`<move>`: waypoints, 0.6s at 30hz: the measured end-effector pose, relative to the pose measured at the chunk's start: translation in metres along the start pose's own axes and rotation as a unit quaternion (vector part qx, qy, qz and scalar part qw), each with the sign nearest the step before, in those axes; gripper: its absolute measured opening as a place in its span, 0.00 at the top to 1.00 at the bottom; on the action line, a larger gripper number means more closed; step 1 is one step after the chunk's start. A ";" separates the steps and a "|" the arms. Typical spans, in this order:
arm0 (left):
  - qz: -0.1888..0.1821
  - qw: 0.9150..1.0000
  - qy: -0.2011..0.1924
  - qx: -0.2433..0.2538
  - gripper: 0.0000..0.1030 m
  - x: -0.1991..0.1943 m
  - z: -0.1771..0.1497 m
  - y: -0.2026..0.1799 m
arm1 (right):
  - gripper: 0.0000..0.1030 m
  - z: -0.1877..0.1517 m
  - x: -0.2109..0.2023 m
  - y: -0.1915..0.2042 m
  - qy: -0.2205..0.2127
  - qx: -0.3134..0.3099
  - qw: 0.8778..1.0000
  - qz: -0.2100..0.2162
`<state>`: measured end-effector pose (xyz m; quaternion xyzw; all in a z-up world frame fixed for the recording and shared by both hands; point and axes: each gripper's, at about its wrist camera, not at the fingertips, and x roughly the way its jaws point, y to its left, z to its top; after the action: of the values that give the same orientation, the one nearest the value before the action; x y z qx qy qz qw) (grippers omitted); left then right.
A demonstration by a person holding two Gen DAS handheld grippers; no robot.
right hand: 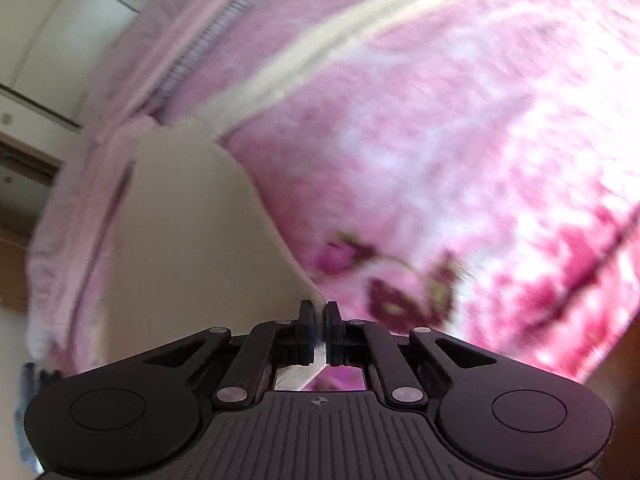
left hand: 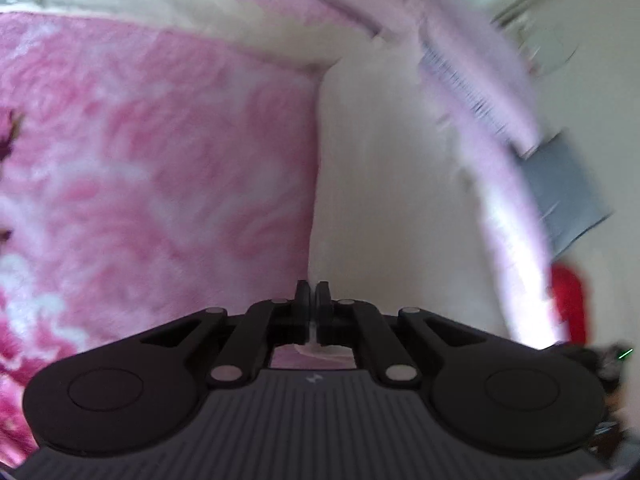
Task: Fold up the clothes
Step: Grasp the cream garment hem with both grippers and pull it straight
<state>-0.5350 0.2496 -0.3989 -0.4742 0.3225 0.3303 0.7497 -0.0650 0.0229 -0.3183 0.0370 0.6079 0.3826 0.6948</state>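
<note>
Both grippers hold the same white cloth, one at each side. The left gripper (left hand: 316, 304) has its fingers (left hand: 303, 300) pressed together, pinching the edge of the white cloth (left hand: 384, 184). From that pinch the cloth runs up and away in a long flat sheet. The right gripper (right hand: 319, 328) also has its fingers (right hand: 307, 328) pressed together on a corner of the white cloth (right hand: 188, 232).

Under and beside the cloth lies the pink flowery blanket (left hand: 160, 160). The cloth seems lifted a little off the blanket, but the pictures are blurry, so I cannot be sure. A pale purple ruffled sheet (left hand: 472, 64) lies at the far end of the cloth.

The long way of the cloth points straight out from both sets of fingers. So neither gripper is nearer; both already grip it. I think the next move is to carry the held edge forward over the cloth, toward its far end, to make a fold.
</note>
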 end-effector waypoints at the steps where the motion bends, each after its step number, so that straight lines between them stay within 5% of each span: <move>1: 0.015 1.000 0.006 0.005 0.96 0.006 -0.004 0.000 | 0.97 -0.002 0.009 0.001 0.007 -0.008 1.000 -0.019; 5: 0.043 0.999 0.001 0.013 0.89 -0.001 -0.004 -0.009 | 0.92 -0.005 0.024 0.017 0.009 -0.066 0.994 -0.081; 6: 0.059 0.998 -0.004 0.018 0.89 -0.008 -0.003 -0.012 | 0.77 -0.006 0.022 0.026 0.000 -0.096 0.990 -0.107; 7: 0.075 0.997 -0.011 0.023 0.88 -0.016 -0.001 -0.014 | 0.61 -0.007 0.020 0.035 -0.009 -0.125 0.983 -0.132; 10: 0.097 0.993 -0.048 0.041 0.88 -0.033 0.011 -0.027 | 0.59 -0.015 0.014 0.065 -0.073 -0.230 0.953 -0.185; 13: 0.080 0.991 -0.055 0.089 0.88 -0.012 0.023 -0.059 | 0.60 -0.023 0.022 0.090 -0.111 -0.307 0.934 -0.144; 18: 0.095 0.985 -0.011 0.146 0.88 0.033 0.003 -0.089 | 0.60 -0.056 0.074 0.106 -0.069 -0.413 0.902 -0.107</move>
<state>-0.4449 0.2290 -0.3798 -0.3236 0.4026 0.3544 0.7795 -0.1676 0.1174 -0.3381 -0.2921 0.3466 0.5192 0.7246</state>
